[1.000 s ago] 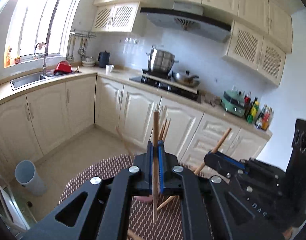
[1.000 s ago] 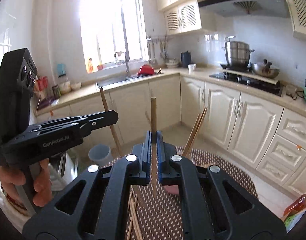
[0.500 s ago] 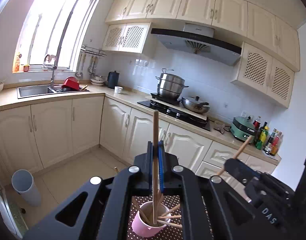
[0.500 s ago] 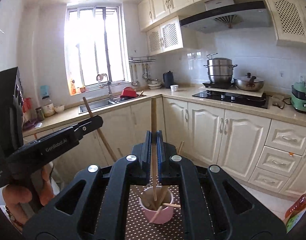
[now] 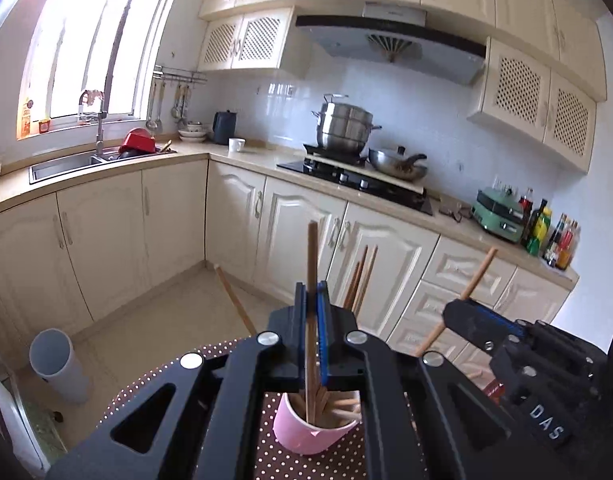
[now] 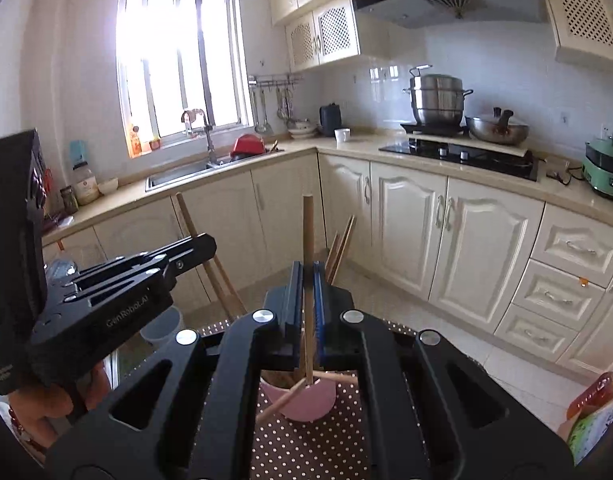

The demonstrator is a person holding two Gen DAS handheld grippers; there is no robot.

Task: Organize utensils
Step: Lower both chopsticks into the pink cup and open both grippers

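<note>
A pink cup (image 5: 306, 434) (image 6: 302, 400) with several wooden chopsticks stands on the brown dotted tablecloth (image 5: 146, 392). My left gripper (image 5: 312, 300) is shut on an upright chopstick (image 5: 312, 256) whose lower end reaches into the cup. My right gripper (image 6: 307, 276) is shut on another upright chopstick (image 6: 307, 236), with its tip at the cup's mouth. Each gripper shows in the other's view: the right gripper (image 5: 466, 312) with its slanted chopstick (image 5: 480, 272), the left gripper (image 6: 198, 246) with its chopstick (image 6: 190, 224). More chopsticks (image 5: 362, 276) rise behind the jaws.
A hand (image 6: 46, 404) holds the left gripper's handle. A grey bin (image 5: 54, 364) stands on the floor to the left. Cream cabinets (image 6: 486, 248) and a counter with stove and pots lie beyond. A bottle and packet (image 6: 594, 396) sit at the table's right.
Both grippers have sunk and moved forward with their chopsticks. The pink cup has come into view under the jaws, and the chopsticks' lower ends have come down to it.
</note>
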